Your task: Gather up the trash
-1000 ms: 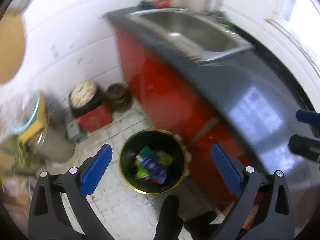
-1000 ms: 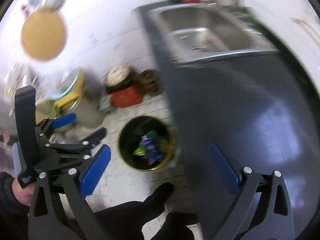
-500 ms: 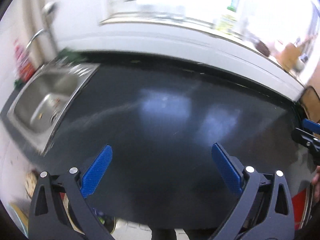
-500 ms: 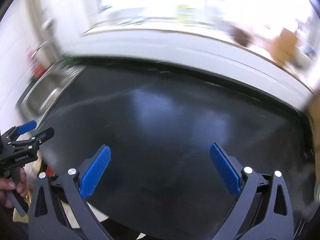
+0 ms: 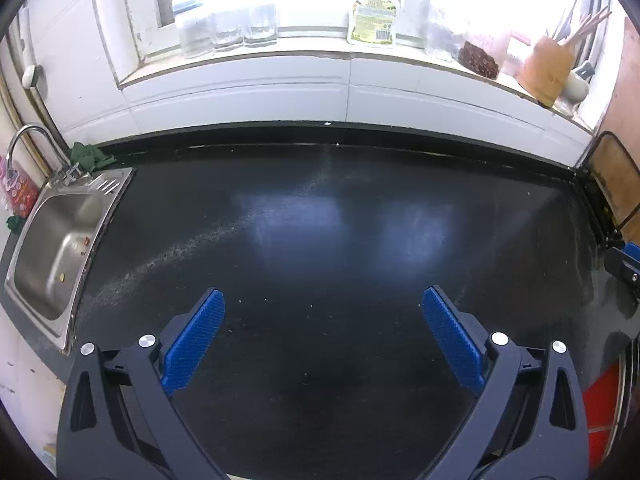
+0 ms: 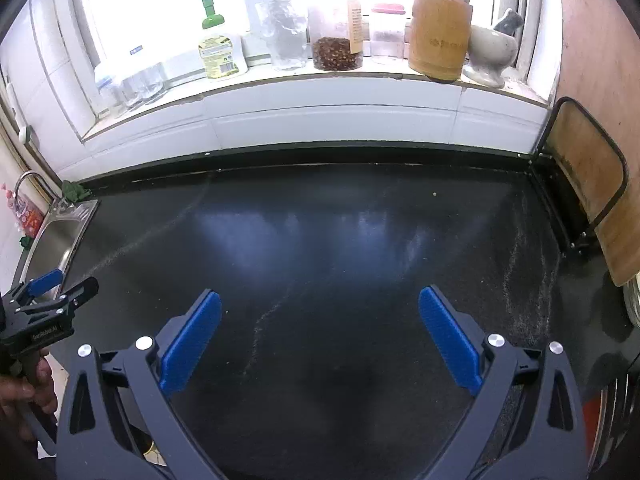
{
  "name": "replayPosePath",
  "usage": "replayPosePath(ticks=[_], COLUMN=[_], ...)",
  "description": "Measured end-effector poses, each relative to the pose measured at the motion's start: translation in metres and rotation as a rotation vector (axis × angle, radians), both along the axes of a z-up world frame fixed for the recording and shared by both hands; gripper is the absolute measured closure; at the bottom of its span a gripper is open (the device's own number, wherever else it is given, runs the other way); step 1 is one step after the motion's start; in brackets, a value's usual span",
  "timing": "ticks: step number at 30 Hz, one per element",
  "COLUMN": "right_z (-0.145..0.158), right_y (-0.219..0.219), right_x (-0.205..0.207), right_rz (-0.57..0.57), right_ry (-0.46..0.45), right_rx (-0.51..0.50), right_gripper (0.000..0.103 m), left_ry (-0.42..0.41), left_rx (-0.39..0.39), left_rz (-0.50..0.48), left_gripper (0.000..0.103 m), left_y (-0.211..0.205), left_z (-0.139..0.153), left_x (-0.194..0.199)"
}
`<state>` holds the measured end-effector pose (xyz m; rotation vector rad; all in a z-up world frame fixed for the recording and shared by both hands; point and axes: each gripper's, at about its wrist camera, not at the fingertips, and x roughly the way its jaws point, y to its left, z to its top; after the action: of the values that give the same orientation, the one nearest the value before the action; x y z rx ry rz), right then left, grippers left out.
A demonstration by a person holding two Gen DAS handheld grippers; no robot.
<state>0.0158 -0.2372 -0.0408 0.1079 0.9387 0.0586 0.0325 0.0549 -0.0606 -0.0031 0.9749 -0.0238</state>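
The left gripper (image 5: 322, 334) fills the bottom of its own view with both blue-padded fingers (image 5: 194, 340) spread wide and nothing between them, poised over the black countertop (image 5: 320, 220). The right gripper (image 6: 320, 334) stands the same way in its view, jaws splayed and empty above the same dark surface. At the lower left edge of the right wrist view the left gripper shows again from the side, with a hand (image 6: 24, 388) wrapped round its handle; at the right edge of the left wrist view only a tip of the right gripper pokes in. The counter carries faint pale streaks and a few tiny crumbs (too small to tell what they are); no piece of trash can be made out on it in either view. At the left of both frames sits a steel sink (image 5: 56, 240) with its tap (image 5: 24, 140) and a green cloth (image 5: 88, 156) just beside it. Across the top runs a white windowsill (image 6: 320, 88) holding a green-capped bottle (image 6: 218, 52), clear glasses (image 5: 228, 28), a jar of dark brown contents (image 6: 336, 42), a wooden utensil holder (image 6: 438, 42) and a pale mortar with pestle (image 6: 490, 54). At the right edge a wooden board (image 6: 592, 200) leans in a black wire rack.
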Motion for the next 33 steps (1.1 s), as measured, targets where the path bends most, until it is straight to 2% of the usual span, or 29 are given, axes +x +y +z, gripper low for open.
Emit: replayPosePath(ticks=[33], right_z=[-0.0012], right_y=[-0.0014], right_x=[0.0033], right_rz=[0.037], right_ry=[0.026], right_rx=[0.008], right_gripper=[0.007], left_ry=[0.006], left_rx=[-0.001], left_rz=[0.013], left_gripper=[0.007], left_y=[-0.0015], left_z=[0.0053], left_x=[-0.0006])
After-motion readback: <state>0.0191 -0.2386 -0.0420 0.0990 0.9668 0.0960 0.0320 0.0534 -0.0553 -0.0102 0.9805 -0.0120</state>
